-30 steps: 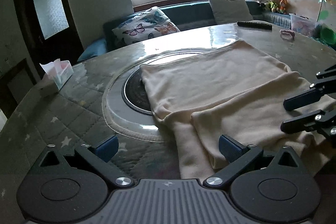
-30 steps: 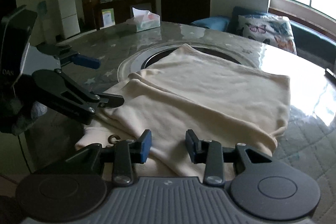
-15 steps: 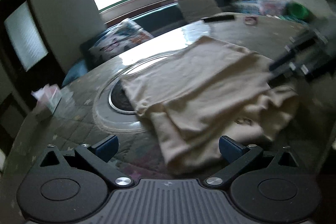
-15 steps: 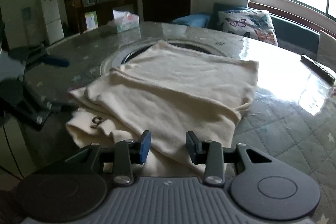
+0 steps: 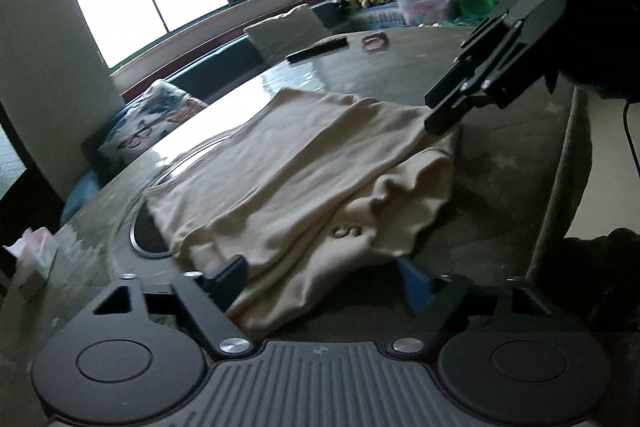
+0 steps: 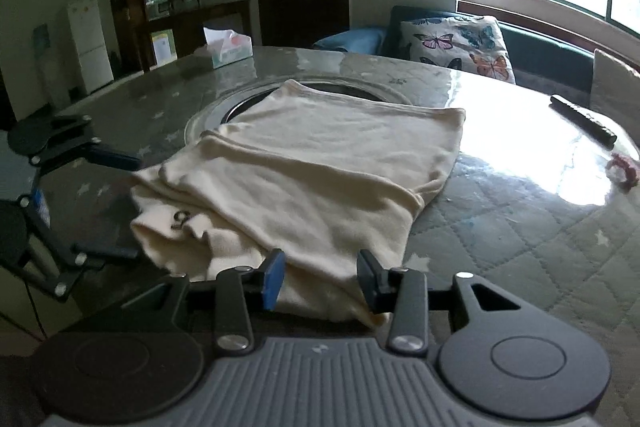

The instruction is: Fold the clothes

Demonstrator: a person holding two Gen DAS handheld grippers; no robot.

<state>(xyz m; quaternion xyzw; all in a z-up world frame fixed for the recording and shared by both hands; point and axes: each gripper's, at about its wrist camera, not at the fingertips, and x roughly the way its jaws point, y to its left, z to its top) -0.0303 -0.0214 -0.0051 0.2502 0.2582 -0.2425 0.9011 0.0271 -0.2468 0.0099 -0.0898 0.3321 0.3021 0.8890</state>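
A cream knitted garment, partly folded into layered panels, lies on a round table with a quilted grey star-print cover under clear sheeting. Its far end overlaps the dark circular inset at the table centre; its near end, bearing a small embroidered mark, reaches toward the table edge.

Left gripper: its jaws have just been closing from their widest setting and now stand moderately wide. The near corner of the garment lies between the two blue pads, but neither pad presses the cloth. In the right wrist view this gripper sits at the left side of the garment, one finger above the cloth edge and one below it.

Right gripper: the jaws stand at a narrow-to-medium gap and have just been opening slightly. The near hem lies between the pads with no visible pinch. In the left wrist view this gripper sits at the far right corner of the cloth.

Governing relation: the long axis of the garment runs from near to far, away from both grippers. Each gripper is stationed at one corner of the same near end. Judgement: the next move is a two-corner pinch and a carry of that end toward the far edge. Risk: a pad may catch only the top layer
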